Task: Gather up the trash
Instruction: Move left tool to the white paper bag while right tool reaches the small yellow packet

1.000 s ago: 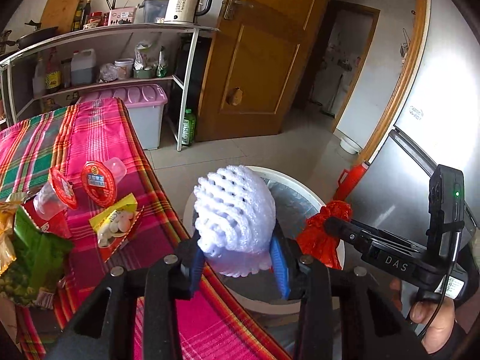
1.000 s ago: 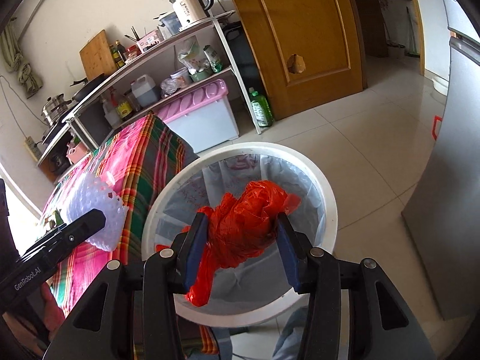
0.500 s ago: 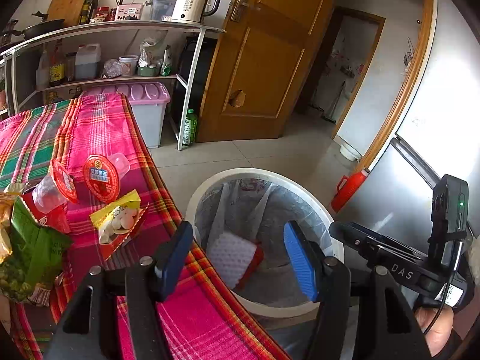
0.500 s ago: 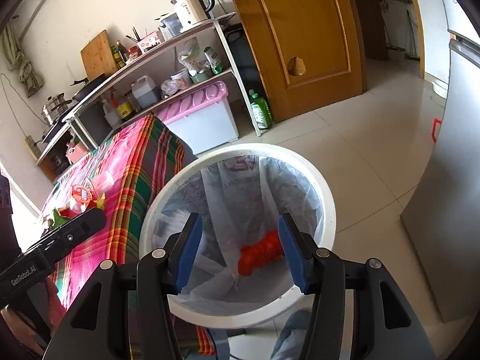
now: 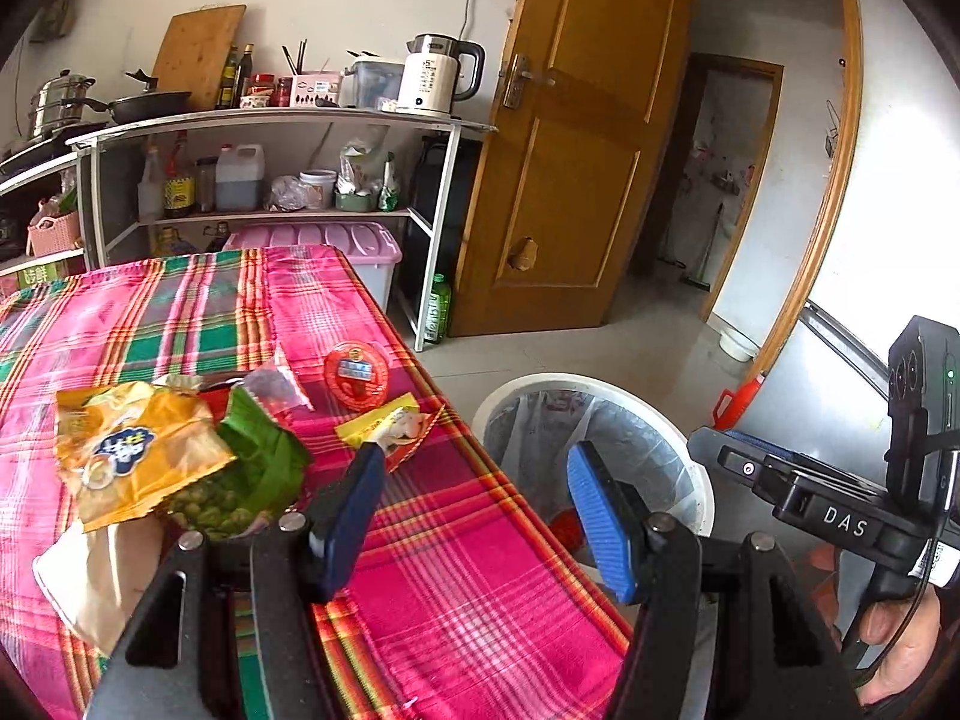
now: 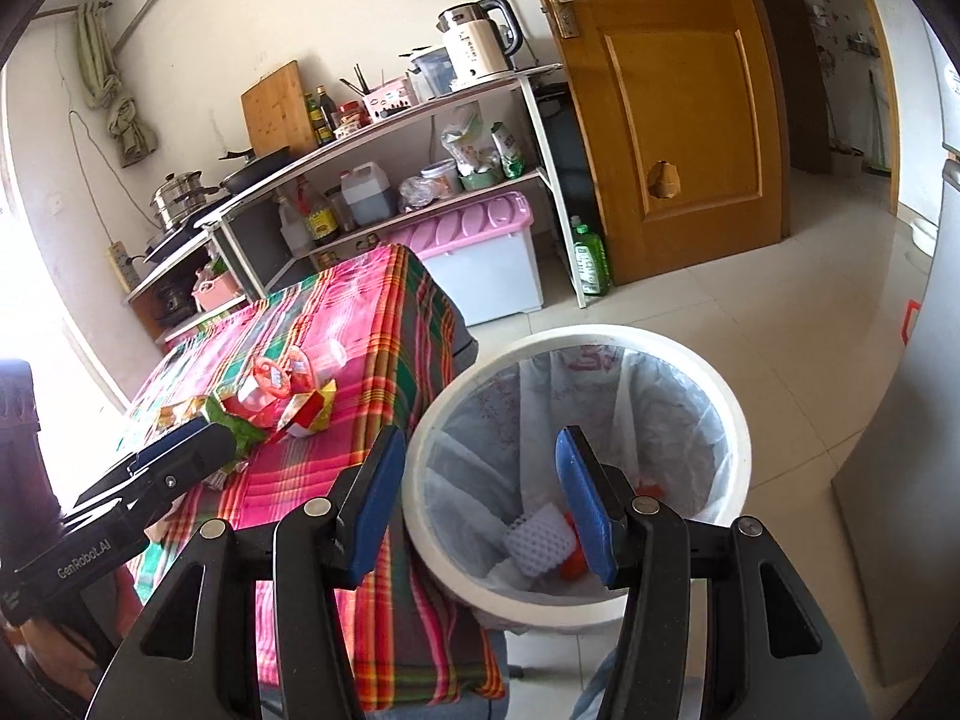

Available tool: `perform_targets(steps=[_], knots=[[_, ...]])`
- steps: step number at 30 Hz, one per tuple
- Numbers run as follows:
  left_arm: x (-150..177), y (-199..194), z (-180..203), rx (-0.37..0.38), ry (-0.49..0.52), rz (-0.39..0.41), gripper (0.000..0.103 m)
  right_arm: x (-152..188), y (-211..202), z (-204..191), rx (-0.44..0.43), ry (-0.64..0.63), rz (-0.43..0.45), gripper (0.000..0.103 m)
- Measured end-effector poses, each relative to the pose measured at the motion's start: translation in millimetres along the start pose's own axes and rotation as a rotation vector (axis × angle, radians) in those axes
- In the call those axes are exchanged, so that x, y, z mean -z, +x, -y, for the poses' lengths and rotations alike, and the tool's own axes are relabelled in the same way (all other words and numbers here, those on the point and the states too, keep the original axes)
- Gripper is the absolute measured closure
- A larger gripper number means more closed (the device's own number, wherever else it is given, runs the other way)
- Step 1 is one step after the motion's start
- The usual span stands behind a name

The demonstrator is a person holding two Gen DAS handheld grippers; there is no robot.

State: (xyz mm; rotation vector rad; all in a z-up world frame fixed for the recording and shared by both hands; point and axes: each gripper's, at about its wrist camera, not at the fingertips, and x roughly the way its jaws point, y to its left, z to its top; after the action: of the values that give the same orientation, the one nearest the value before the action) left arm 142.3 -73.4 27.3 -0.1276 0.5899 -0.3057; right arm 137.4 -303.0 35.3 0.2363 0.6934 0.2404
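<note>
A white trash bin (image 6: 729, 396) with a clear liner stands on the floor beside the table; it also shows in the left wrist view (image 5: 690, 450). Inside lie a white foam net (image 6: 537, 543) and a red plastic bag (image 6: 573, 564). My right gripper (image 6: 477, 498) is open and empty above the bin's near rim. My left gripper (image 5: 474, 504) is open and empty over the table's edge. On the plaid tablecloth (image 5: 468, 588) lie a yellow snack bag (image 5: 129, 450), a green wrapper (image 5: 258, 468), a red-lidded cup (image 5: 355, 375) and a yellow-red wrapper (image 5: 390, 426).
A kitchen shelf (image 5: 288, 120) with a kettle (image 5: 435, 75) and bottles stands at the back. A pink-lidded storage box (image 5: 336, 240) sits under it. A wooden door (image 5: 576, 180) is behind the bin. A grey fridge (image 6: 906, 432) stands at the right.
Both grippers opened and dropped the foam net and the red bag into the bin. My left gripper then swung left over the table. The right gripper pulled back a little.
</note>
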Motion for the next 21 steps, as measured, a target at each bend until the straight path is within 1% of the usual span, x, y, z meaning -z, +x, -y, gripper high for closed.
perform_targets(steps=[3, 8, 10, 15, 21], knots=[[3, -12, -12, -0.031, -0.009, 0.010, 0.038, 3, 1, -16, -0.022, -0.038, -0.012, 0.049], [14, -30, -38, -0.082, -0.045, 0.015, 0.038, 9, 3, -39, -0.082, -0.087, 0.001, 0.049], [19, -39, -49, -0.107, -0.057, 0.021, 0.038, 12, 6, -48, -0.109, -0.099, -0.016, 0.049], [29, -54, -74, -0.158, -0.088, 0.030, 0.038, 17, 16, -63, -0.130, -0.116, -0.048, 0.048], [33, -65, -103, -0.223, -0.110, 0.041, 0.038, 17, 29, -78, -0.150, -0.145, -0.078, 0.047]])
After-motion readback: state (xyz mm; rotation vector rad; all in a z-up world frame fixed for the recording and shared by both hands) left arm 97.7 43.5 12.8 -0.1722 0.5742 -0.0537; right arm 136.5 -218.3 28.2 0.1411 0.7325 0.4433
